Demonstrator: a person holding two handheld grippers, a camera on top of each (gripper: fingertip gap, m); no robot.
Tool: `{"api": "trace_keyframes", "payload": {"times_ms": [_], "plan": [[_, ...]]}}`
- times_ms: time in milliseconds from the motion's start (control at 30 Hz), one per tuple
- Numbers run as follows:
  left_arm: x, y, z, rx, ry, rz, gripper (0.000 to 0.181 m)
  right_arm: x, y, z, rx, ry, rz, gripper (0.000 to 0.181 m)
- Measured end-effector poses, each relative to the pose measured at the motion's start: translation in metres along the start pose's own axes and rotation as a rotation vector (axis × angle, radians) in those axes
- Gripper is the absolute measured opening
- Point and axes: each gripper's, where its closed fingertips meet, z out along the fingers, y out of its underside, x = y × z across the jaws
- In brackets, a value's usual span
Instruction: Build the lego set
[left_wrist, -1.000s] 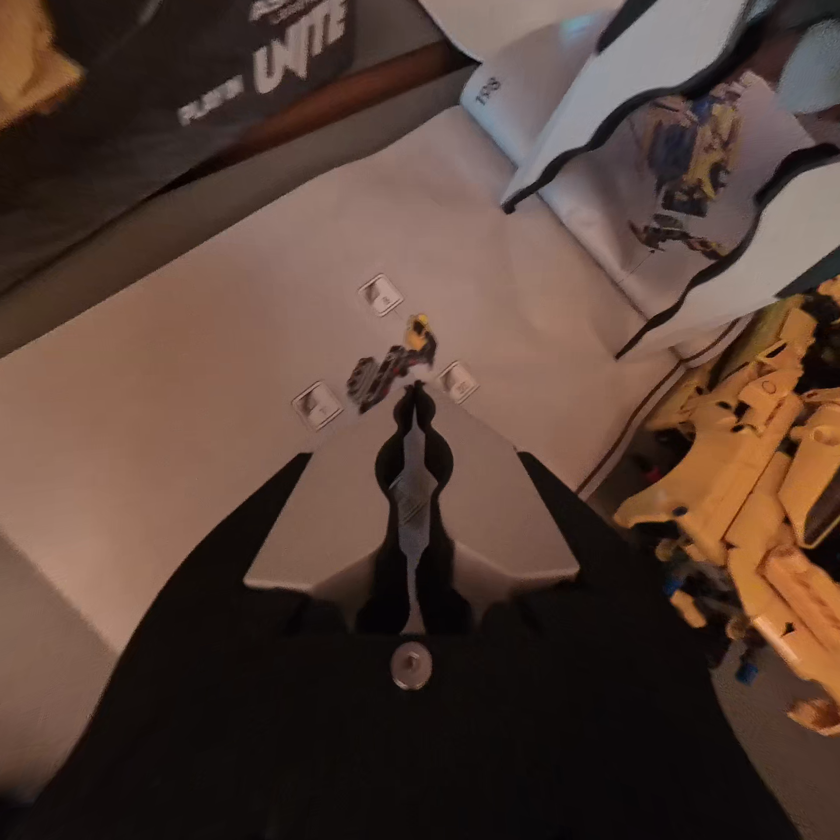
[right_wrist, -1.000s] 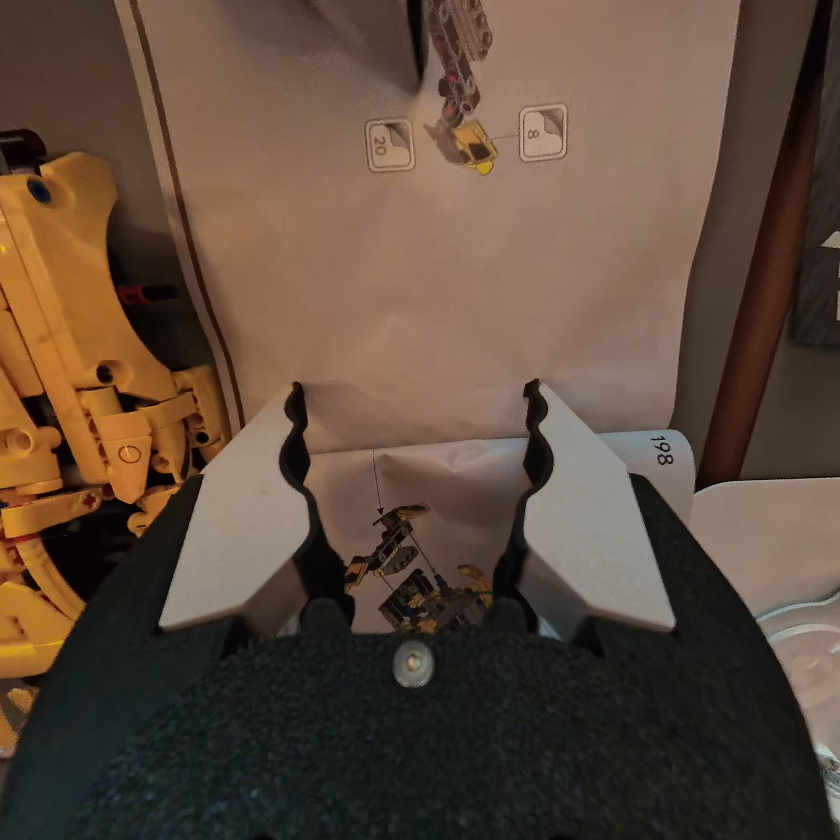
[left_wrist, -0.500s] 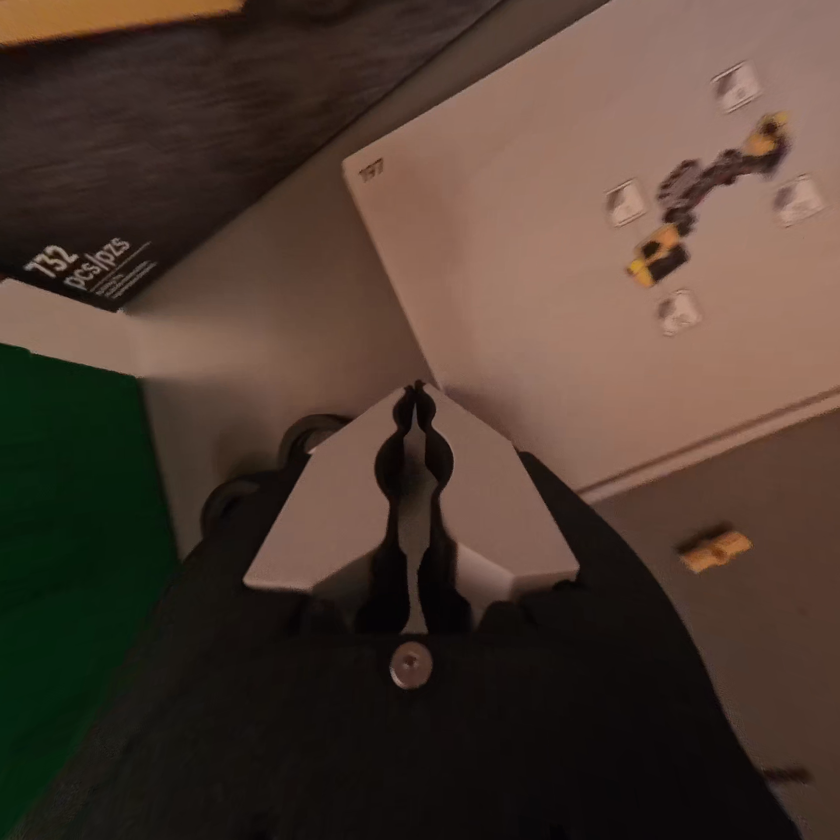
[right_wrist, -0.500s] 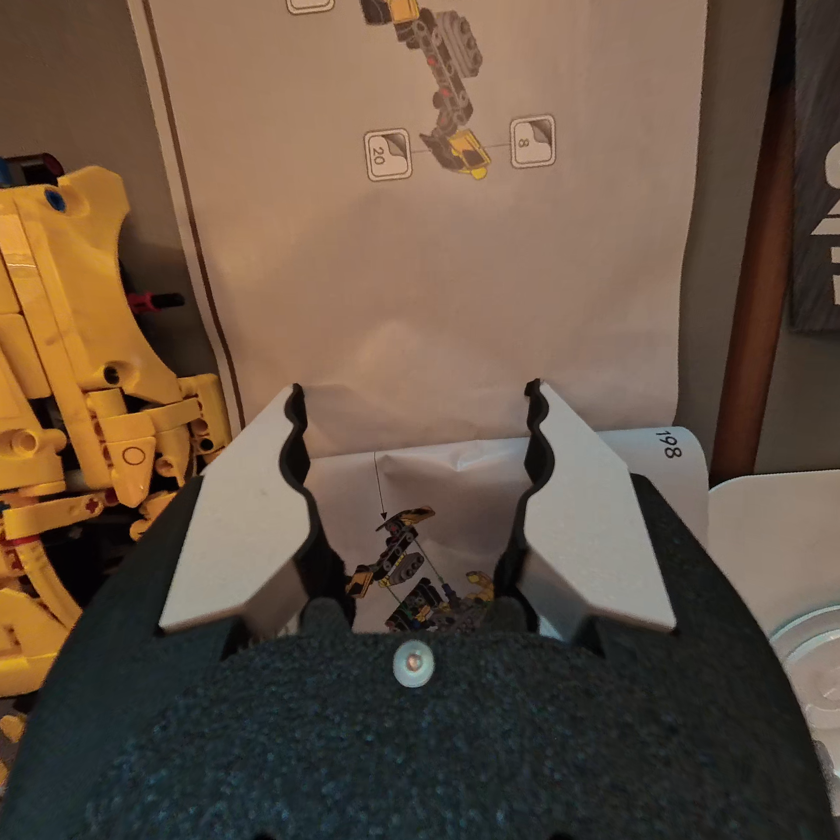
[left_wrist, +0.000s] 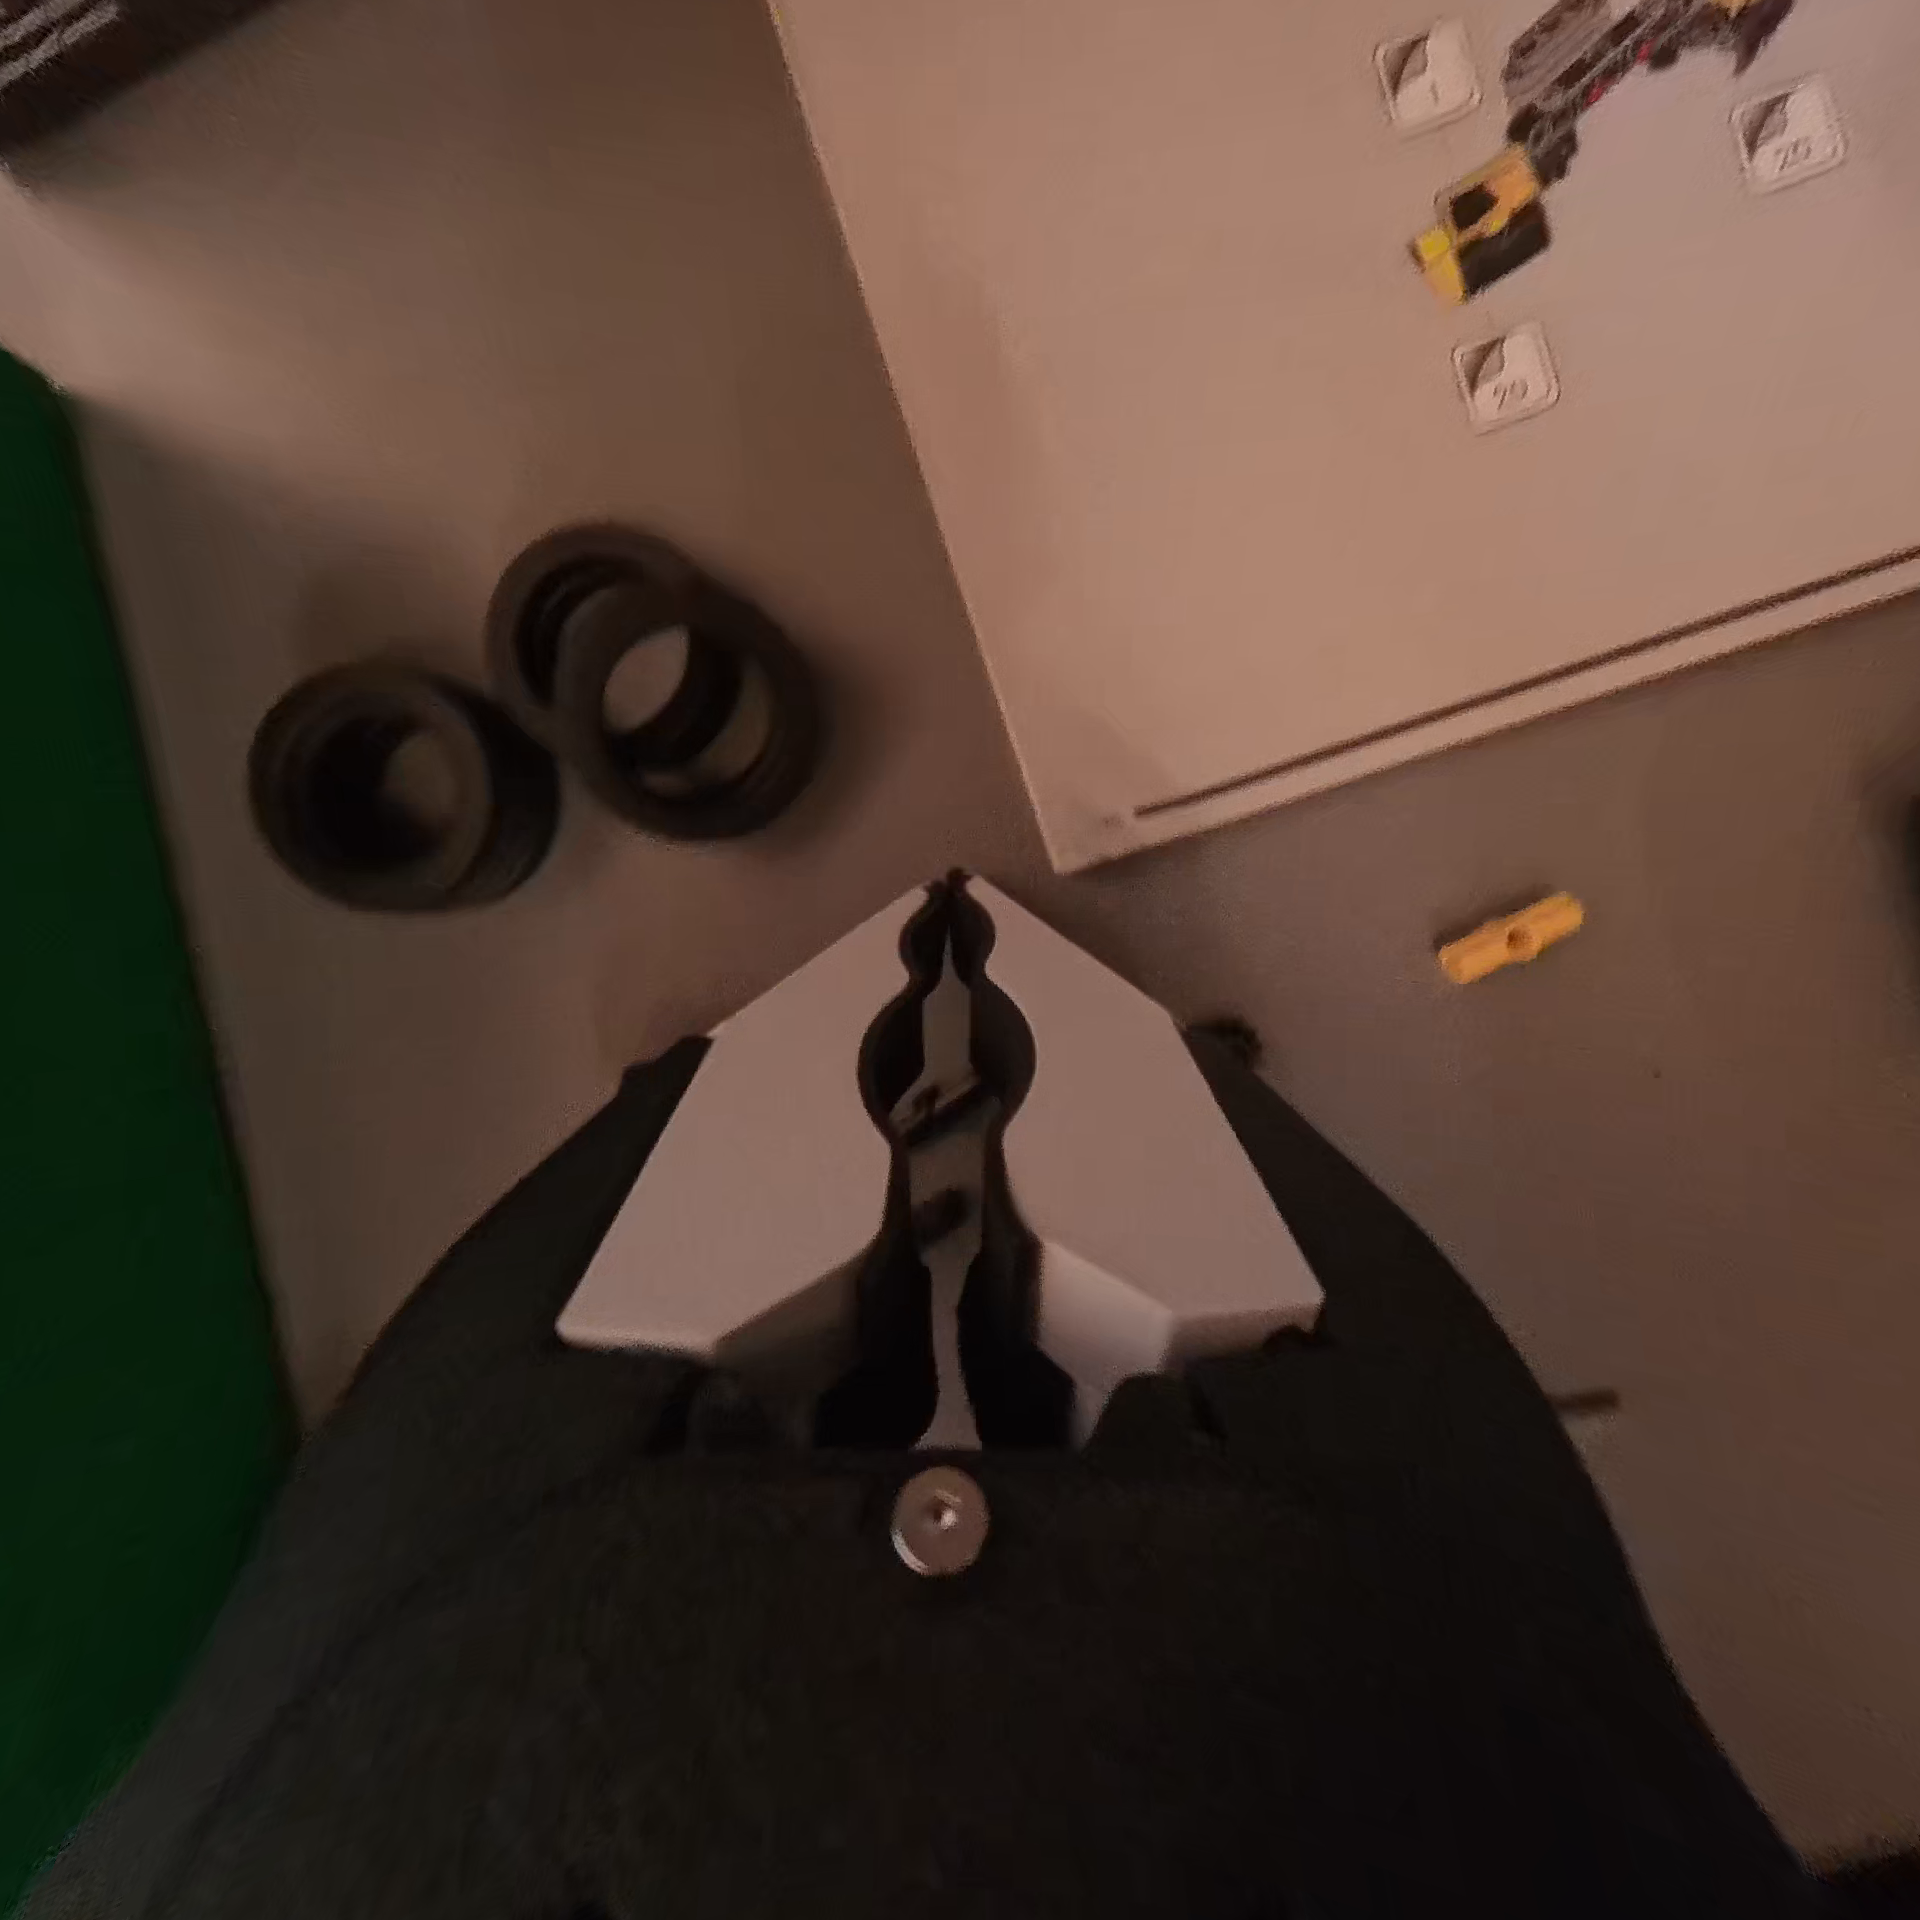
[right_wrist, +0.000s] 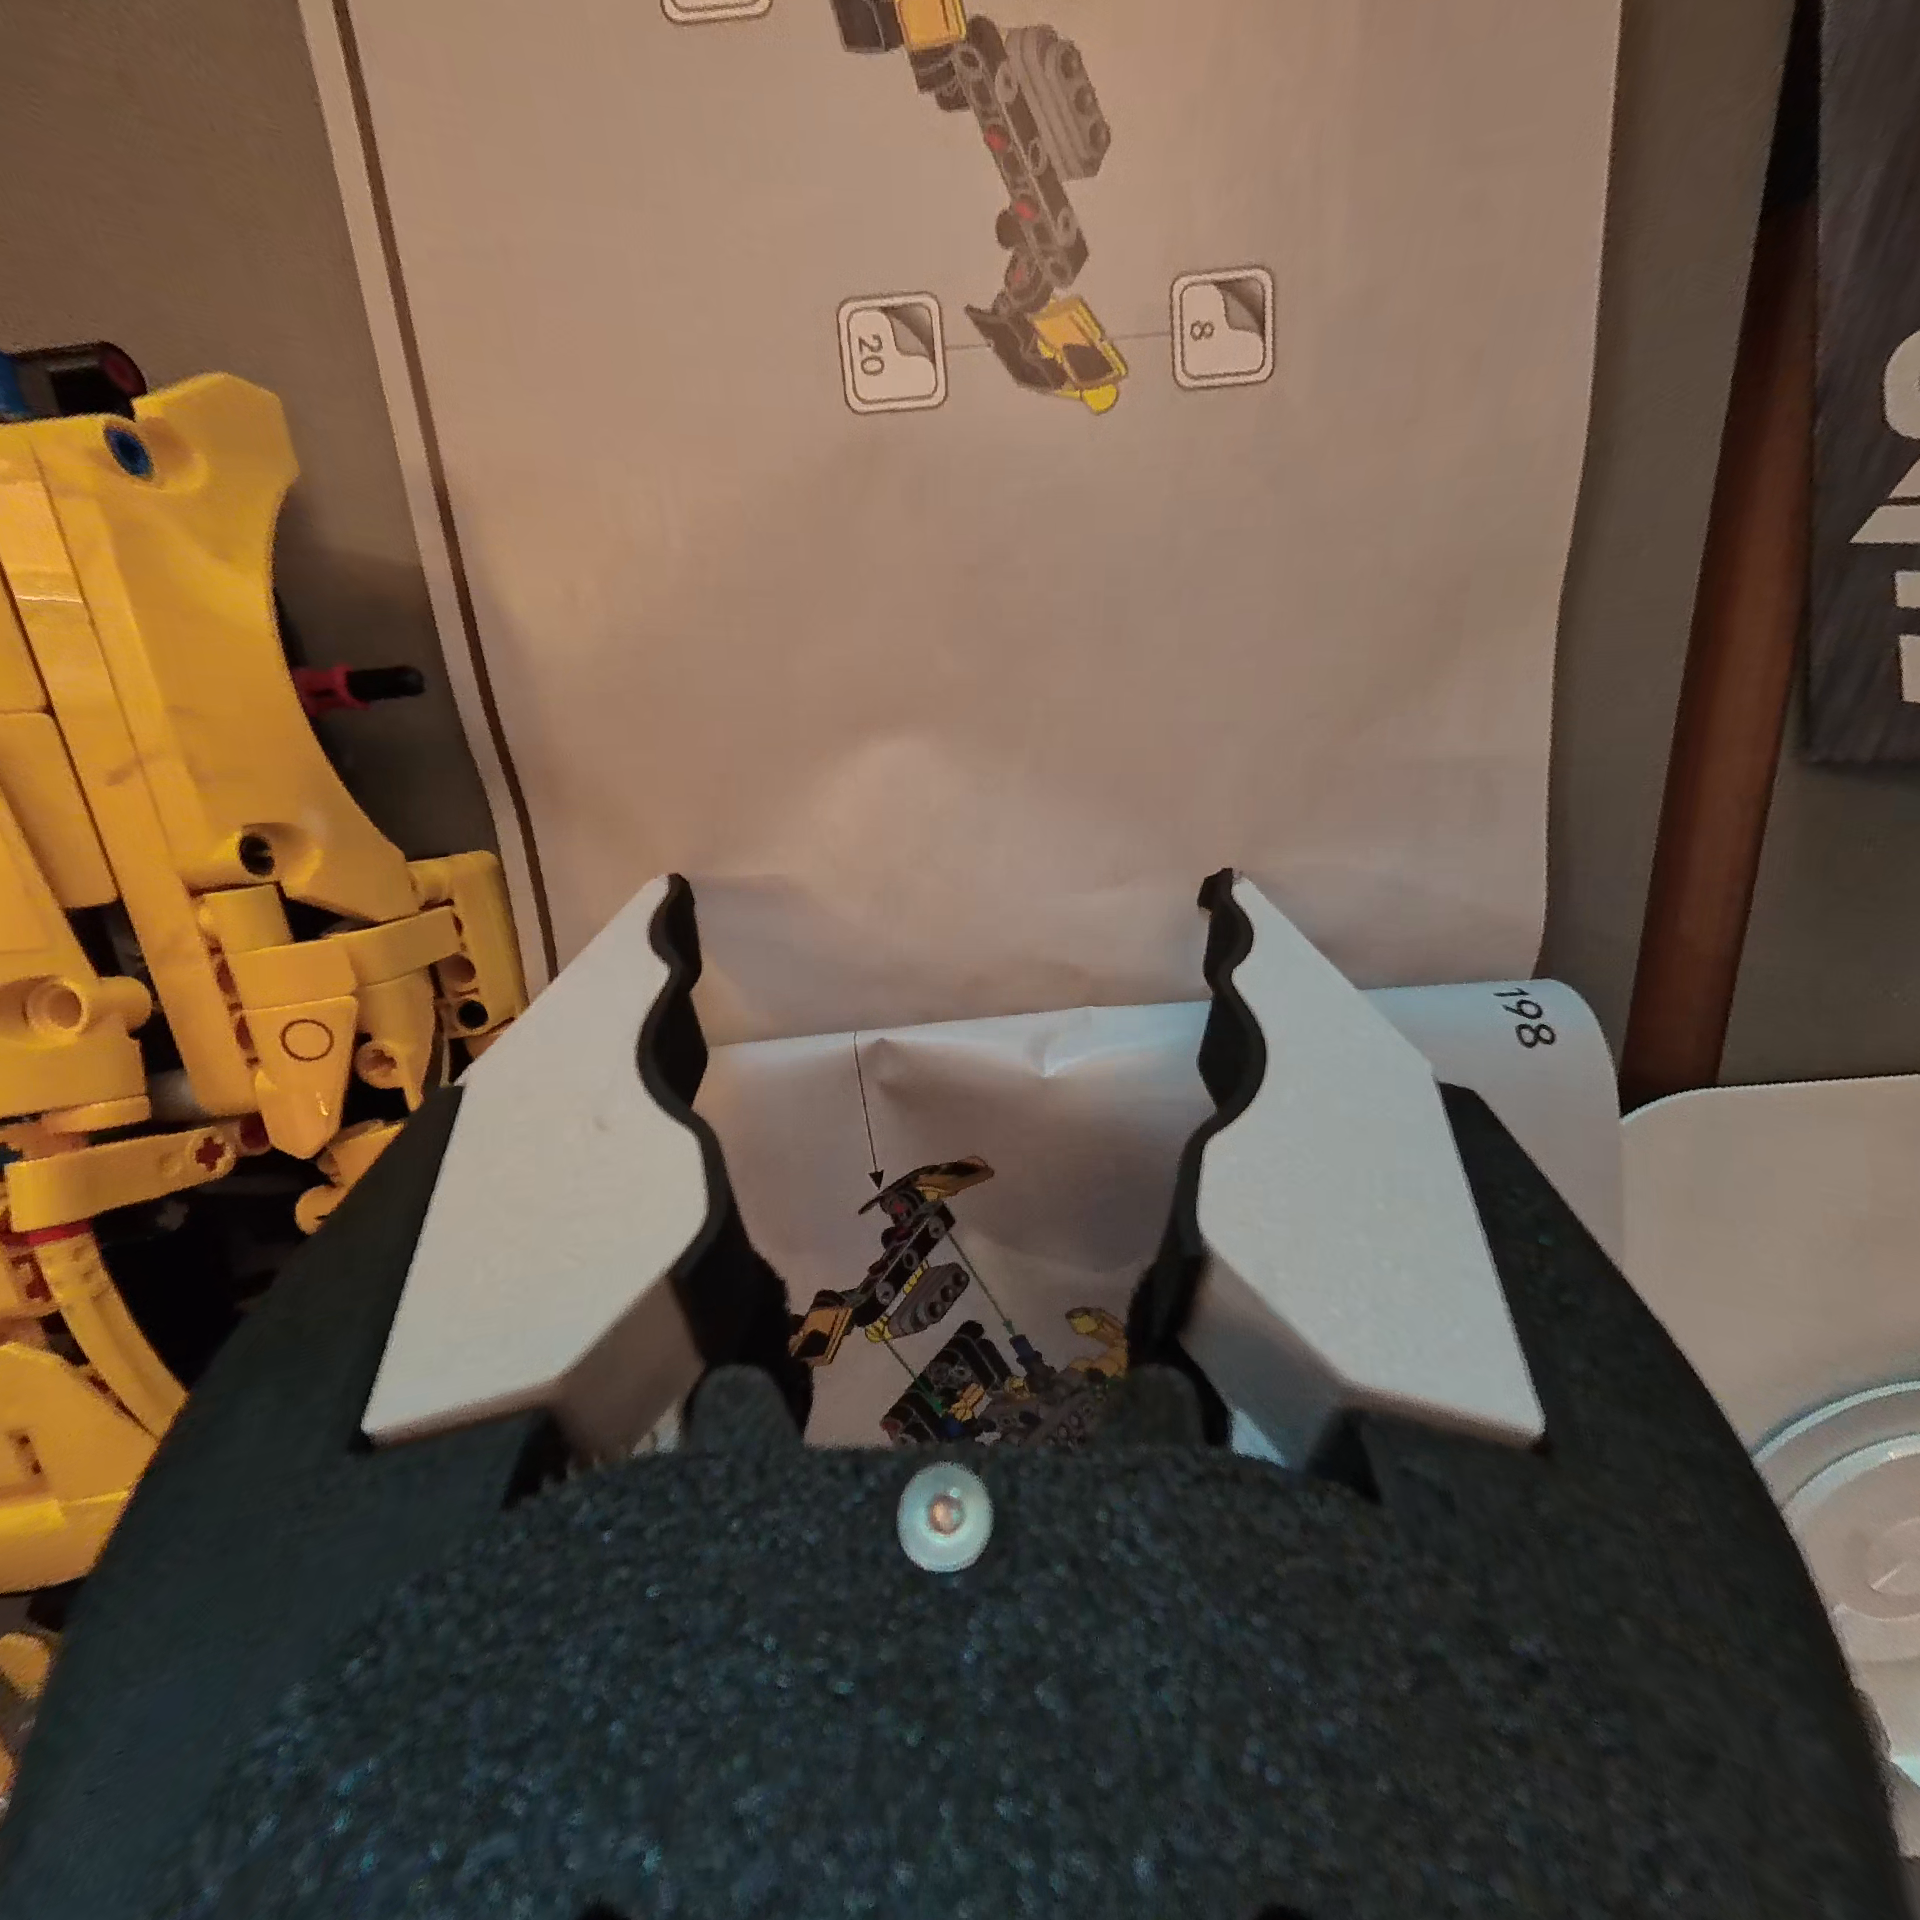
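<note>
Two views look forward along hand-held grippers over a dim tabletop. In the left wrist view, the left gripper has its white fingers pressed together at the tips, with nothing visibly held between them. Its tips hover just off the near corner of an open instruction booklet, which fills the upper right of that view. Two black rubber tyres lie flat and touching each other on the table to the left of the tips. A small yellow brick lies alone on the table to the right, near the booklet's lower edge. A green surface runs along the left edge; the picture is blurred. In the right wrist view, the right gripper has its fingers spread wide apart and holds nothing. It hangs over the same booklet, whose printed diagrams show between and beyond the fingers. A large, partly built yellow model stands at the left, just beside the booklet's edge. A white tray sits at the lower right.
</note>
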Motion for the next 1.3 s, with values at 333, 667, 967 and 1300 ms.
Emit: {"api": "trace_keyframes", "payload": {"times_ms": [333, 667, 967, 1300], "plan": [[0.075, 0.049, -0.176, 0.627, 0.380, 0.022, 0.029, -0.026, 0.014, -0.119, 0.396, 0.202, 0.150, 0.083], [-0.001, 0.197, -0.223, 0.563, 0.061, -0.143, 0.054, -0.227, 0.091, -0.139, 0.763, 0.248, 0.461, 0.079], [-0.136, 0.252, -0.176, 0.266, -0.166, -0.094, 0.112, -0.262, 0.074, -0.116, 0.853, 0.241, 0.381, 0.073], [-0.148, 0.247, -0.131, 0.191, -0.104, -0.187, 0.118, -0.269, 0.073, -0.108, 0.816, 0.215, 0.364, 0.072]]}}
